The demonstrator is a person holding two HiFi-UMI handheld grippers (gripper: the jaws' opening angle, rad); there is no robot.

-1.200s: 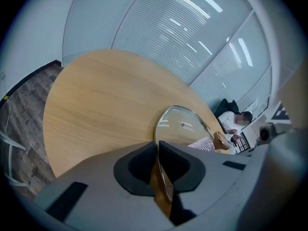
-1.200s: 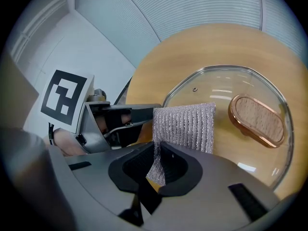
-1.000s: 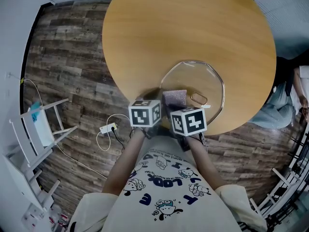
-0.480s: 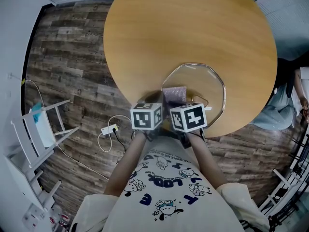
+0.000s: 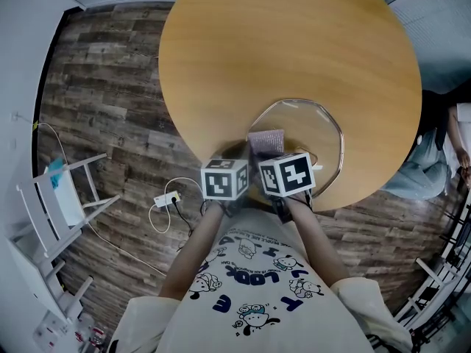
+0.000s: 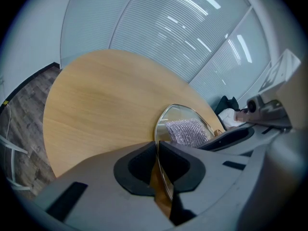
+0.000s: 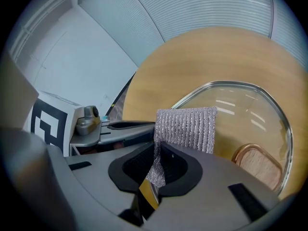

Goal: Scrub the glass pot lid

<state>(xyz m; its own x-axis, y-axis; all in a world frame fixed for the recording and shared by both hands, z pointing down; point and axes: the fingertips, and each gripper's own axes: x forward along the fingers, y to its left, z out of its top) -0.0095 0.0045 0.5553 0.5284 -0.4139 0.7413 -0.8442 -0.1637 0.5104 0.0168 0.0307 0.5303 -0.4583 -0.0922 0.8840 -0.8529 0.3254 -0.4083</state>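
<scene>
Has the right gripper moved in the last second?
Yes: the right gripper has pushed forward from the near edge of the table, sliding the cloth farther across the glass lid.

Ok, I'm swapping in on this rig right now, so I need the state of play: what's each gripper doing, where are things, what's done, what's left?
Left gripper: tongs shut on the near rim of the lid.
Right gripper: tongs shut on the cloth, held over the glass beside the handle.
The lid is at the near edge of the table.
Done: both grips set.
Left: the scrubbing; nothing on the glass shows how far it has got.
</scene>
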